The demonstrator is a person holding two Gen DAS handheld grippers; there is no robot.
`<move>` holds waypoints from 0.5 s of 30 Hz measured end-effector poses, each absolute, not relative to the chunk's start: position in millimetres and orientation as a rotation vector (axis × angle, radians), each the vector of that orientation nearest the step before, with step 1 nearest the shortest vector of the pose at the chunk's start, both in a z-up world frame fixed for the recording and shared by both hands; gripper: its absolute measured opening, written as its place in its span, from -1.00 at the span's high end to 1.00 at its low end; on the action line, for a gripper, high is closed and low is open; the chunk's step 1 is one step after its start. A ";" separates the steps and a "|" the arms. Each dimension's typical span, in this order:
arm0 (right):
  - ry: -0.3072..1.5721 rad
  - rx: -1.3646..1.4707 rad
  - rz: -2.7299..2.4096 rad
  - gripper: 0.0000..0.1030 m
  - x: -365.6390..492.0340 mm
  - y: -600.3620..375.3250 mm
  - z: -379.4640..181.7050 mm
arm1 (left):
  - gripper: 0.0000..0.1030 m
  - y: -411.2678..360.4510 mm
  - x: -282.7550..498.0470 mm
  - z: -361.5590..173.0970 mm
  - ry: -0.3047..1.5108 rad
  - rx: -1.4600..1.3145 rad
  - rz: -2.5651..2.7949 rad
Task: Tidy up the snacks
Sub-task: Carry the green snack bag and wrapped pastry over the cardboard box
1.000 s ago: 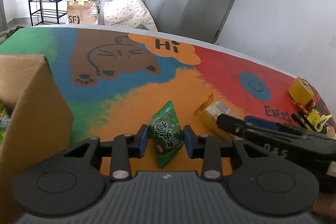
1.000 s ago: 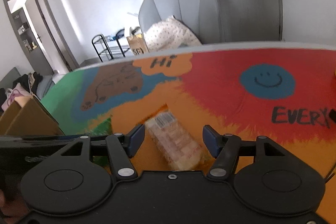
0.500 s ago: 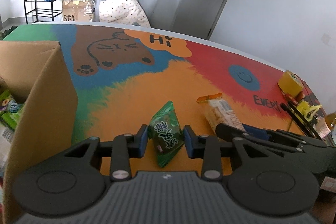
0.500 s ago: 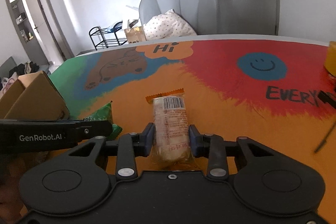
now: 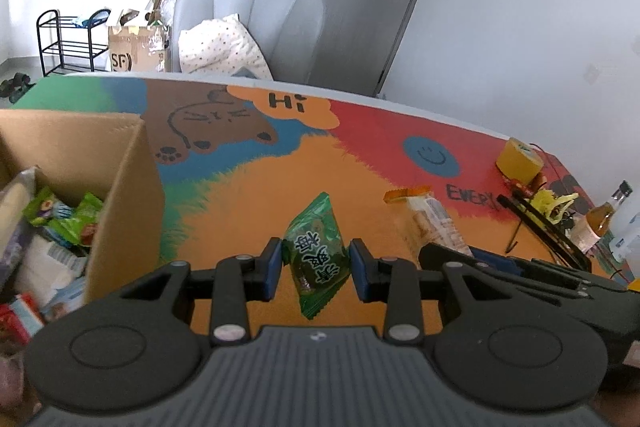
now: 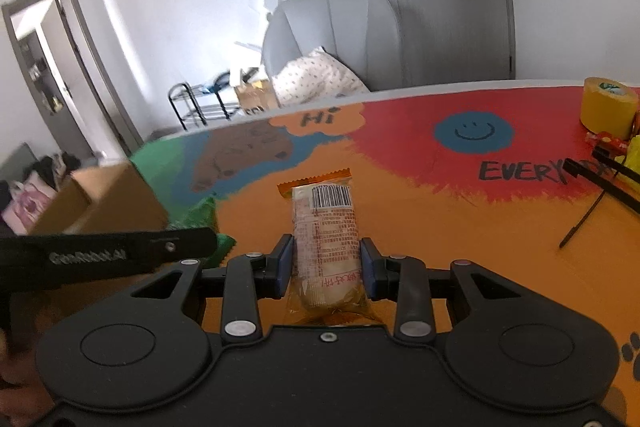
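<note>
Both tongs loaded, snacks carried beside the cardboard box.

Left of the left tongs [image 5: 316, 263] stood the open cardboard box [image 5: 120, 187], already holding packets; its near and left walls were cut off by the frame. Left tongs pinched the green snack packet [image 5: 318, 251] near its middle, tail hanging loose below the pads. Right of them, the right tongs [image 6: 326, 265] pinched the orange-ended biscuit pack [image 6: 326, 239] low on its body, most of it jutting ahead. Right tongs' jaws had just been closing, pack between them. Risks, judged: slick film could slip through either narrow pinch; the two tongs ran close and might knock together over the box. Box contents were blurred; clutter at the tabletop's [image 6: 460, 227] far right was hard to identify.
</note>
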State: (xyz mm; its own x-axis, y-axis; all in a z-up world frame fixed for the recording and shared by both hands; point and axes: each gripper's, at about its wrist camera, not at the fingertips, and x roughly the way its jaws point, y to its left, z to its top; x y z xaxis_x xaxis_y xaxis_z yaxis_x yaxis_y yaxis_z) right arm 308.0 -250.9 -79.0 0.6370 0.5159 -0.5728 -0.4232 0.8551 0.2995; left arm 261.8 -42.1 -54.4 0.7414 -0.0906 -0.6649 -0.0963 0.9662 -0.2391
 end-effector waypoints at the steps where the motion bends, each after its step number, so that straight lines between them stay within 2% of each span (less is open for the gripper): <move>1: 0.690 0.144 0.544 0.37 305.1 -250.9 -75.6 | 0.33 -41.9 258.9 -52.1 0.733 -0.265 0.003; 15: 0.619 0.121 0.561 0.37 269.0 -242.6 -42.5 | 0.33 -34.7 223.2 -27.2 0.670 -0.256 -0.003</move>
State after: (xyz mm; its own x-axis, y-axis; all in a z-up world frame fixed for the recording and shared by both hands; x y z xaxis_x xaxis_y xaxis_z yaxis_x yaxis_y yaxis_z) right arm 269.0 -242.6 -42.5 0.6710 0.5323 -0.5161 -0.4618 0.8446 0.2708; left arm 223.2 -34.7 -27.2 0.7851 -0.0852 -0.6135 -0.0794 0.9685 -0.2361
